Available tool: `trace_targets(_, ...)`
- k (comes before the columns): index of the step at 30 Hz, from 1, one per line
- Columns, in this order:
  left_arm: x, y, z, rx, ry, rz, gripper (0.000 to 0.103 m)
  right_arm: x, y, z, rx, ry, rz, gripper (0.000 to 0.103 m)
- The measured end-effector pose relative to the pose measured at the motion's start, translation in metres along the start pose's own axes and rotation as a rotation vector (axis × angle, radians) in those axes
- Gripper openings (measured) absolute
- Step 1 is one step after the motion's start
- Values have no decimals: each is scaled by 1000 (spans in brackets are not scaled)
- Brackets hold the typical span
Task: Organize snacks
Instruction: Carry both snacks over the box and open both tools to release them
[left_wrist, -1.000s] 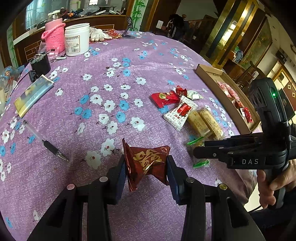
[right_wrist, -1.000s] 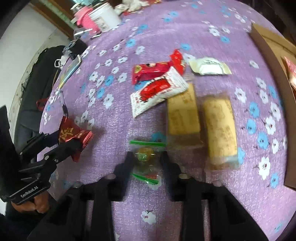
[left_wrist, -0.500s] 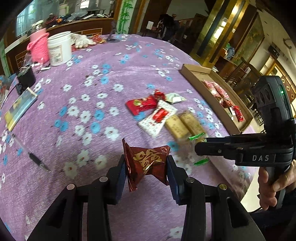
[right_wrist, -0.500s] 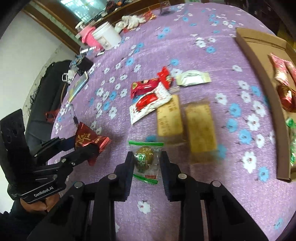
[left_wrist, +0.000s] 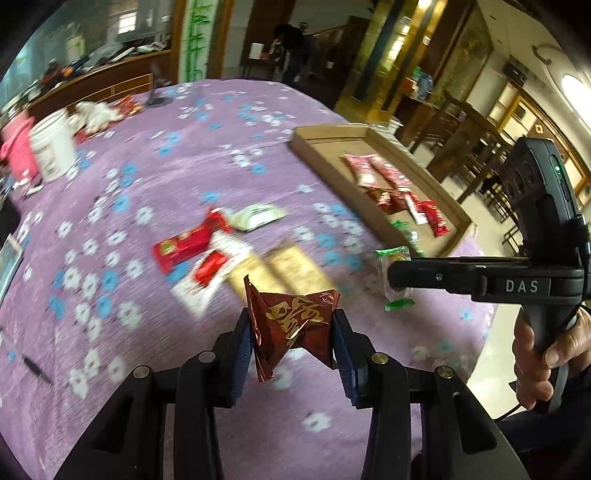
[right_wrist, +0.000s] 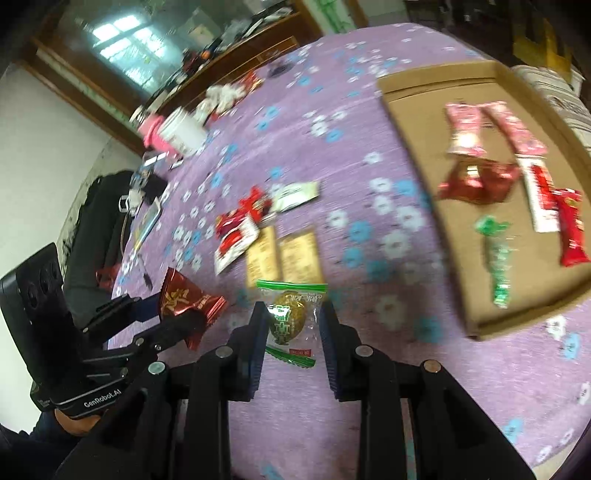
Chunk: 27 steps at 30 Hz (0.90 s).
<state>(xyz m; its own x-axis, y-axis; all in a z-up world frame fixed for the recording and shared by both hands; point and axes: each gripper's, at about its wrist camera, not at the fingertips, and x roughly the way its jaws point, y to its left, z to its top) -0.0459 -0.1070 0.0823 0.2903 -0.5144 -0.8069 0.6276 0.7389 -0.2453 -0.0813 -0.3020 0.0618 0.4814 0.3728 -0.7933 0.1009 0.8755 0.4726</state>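
Both tongs have lifted off the purple flowered surface since the earlier frames and swung toward the cardboard tray, which now fills far more of each view; the loose snacks have slid back toward the middle of the pictures; each grip looks unchanged.

The left tongs are clenched on a dark red foil packet with gold lettering, pinched by its sides and held clear of the cloth; the right tongs grasp a clear wrapper with green ends holding a brownish round sweet, also raised above the surface; in the left view that wrapper hangs at the tip of the right tool, whose handle a hand grips at the right edge.

Just beyond the tongs two tan biscuit packs lie side by side on the cloth; left of them lies a white-and-red packet, with a red packet and a pale sachet farther on.

The tray sits to the right near the surface's edge; inside it lie two pink packets, a dark red foil packet, a white-and-red packet, a red packet and green-wrapped sweets.

Far back on the surface stand a white tub and a pink container, touching or nearly so; motion blur hides finer detail.
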Motion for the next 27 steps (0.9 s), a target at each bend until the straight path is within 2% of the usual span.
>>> trace_targets(16, 43, -117, 65, 206, 18, -100, 43, -72, -109, 14, 171, -125, -61, 27)
trace_targets(27, 88, -164, 84, 246, 50, -120, 43, -89, -158, 23, 201, -136, -112, 27)
